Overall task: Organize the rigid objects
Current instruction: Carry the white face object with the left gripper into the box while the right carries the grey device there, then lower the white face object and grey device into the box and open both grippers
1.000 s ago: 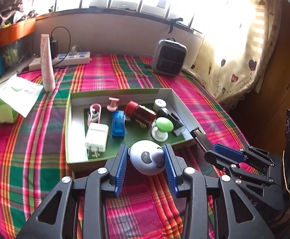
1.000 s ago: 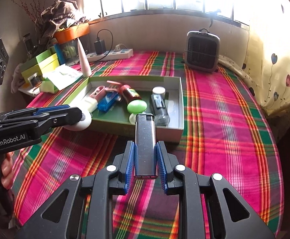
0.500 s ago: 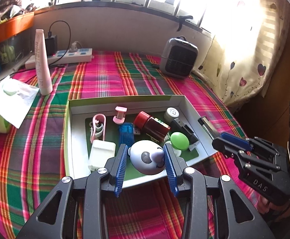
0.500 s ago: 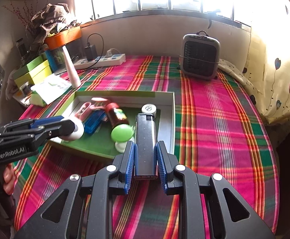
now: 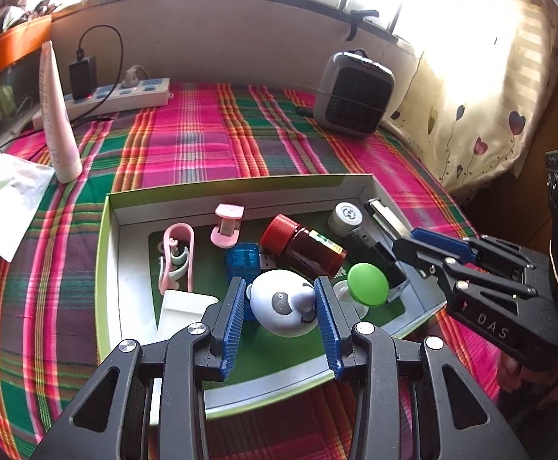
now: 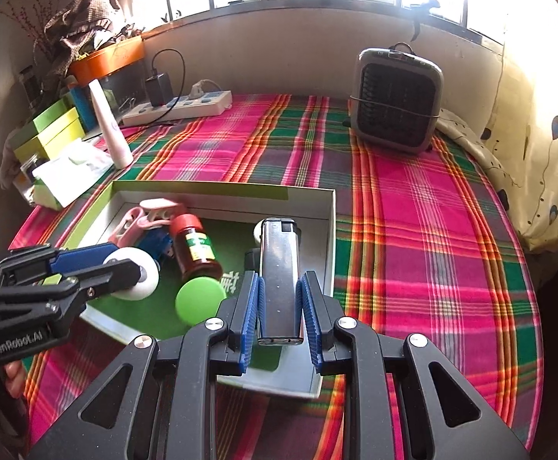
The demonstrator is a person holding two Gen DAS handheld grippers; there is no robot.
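Both loads have been carried over the tray (image 5: 104, 253): the panda toy (image 5: 282, 303) is clamped in the left claw (image 5: 282, 306), the lighter (image 6: 279, 280) in the fully closed right claw (image 6: 279, 308), so release is judged next.

Home bedroom: plaid bedspread (image 6: 413, 199), heart-print curtain (image 5: 482, 115), small heater (image 6: 395, 105).

Both claws are black plastic with triangular cut-outs, silver screws and ribbed blue pads. The left claw (image 5: 282, 306) carries the white marking "GenRobot.AI" on its side. The right claw (image 6: 280, 306) shows the letters "DAS".
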